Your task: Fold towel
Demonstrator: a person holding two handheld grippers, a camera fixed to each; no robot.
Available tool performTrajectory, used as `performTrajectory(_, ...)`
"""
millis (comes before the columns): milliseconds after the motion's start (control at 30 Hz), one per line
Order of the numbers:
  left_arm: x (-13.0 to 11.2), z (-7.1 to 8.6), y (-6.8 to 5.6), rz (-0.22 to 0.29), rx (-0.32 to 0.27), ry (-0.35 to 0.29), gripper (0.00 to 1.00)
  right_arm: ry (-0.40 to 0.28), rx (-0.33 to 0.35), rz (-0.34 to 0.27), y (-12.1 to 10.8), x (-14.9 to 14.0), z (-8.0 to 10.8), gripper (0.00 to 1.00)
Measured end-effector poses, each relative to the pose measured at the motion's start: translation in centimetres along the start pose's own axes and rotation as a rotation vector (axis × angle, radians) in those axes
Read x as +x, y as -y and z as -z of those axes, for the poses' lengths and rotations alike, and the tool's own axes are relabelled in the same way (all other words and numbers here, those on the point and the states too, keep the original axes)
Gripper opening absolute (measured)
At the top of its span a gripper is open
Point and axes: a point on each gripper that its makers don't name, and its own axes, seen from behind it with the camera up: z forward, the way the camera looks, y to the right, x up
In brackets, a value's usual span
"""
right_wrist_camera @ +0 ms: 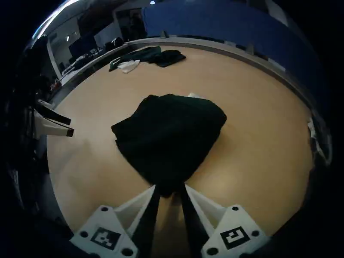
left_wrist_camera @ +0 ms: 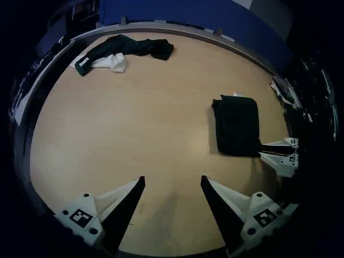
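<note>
On the table point(left_wrist_camera: 120, 129), the right gripper point(right_wrist_camera: 170, 191) clamps the near edge of the dark towel point(right_wrist_camera: 172, 133), likely to fold it over, while the left gripper point(left_wrist_camera: 173, 182) hovers, fingers spread apart.

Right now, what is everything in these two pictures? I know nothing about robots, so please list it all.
table: one, light wood, under everything.
folded towel: one, dark, lying on the table.
crumpled cloth: one, dark, at the table's far edge.
white cloth: one, white, against the crumpled cloth.
partition: one, blue, behind the table's far edge.
left gripper: one, white with black fingers, open over bare table.
right gripper: one, white with black fingers, pinching the folded towel's near edge.
</note>
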Motion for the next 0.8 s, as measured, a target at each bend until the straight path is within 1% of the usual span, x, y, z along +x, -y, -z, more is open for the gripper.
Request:
performTrajectory(133,0.1,0.0,0.0,-0.001,0.001,0.000,0.97,0.004,0.004,-0.016,0.0,-0.1,0.0,0.14)
performTrajectory(267,0.1,-0.1,0.1,-0.004,0.003,0.001,0.96,0.004,0.013,-0.016,0.2,0.0,0.2,0.07)
performTrajectory(400,0.1,-0.1,0.1,-0.005,0.004,0.001,0.97,0.003,0.023,-0.010,0.4,0.1,0.4,0.05)
performTrajectory(567,0.1,-0.1,0.1,-0.003,0.002,0.000,0.97,-0.013,0.021,-0.011,0.3,0.6,0.8,0.04)
performTrajectory(800,0.4,0.2,0.1,-0.004,0.003,-0.005,0.96,-0.068,0.006,0.012,-0.4,2.4,1.9,0.04)
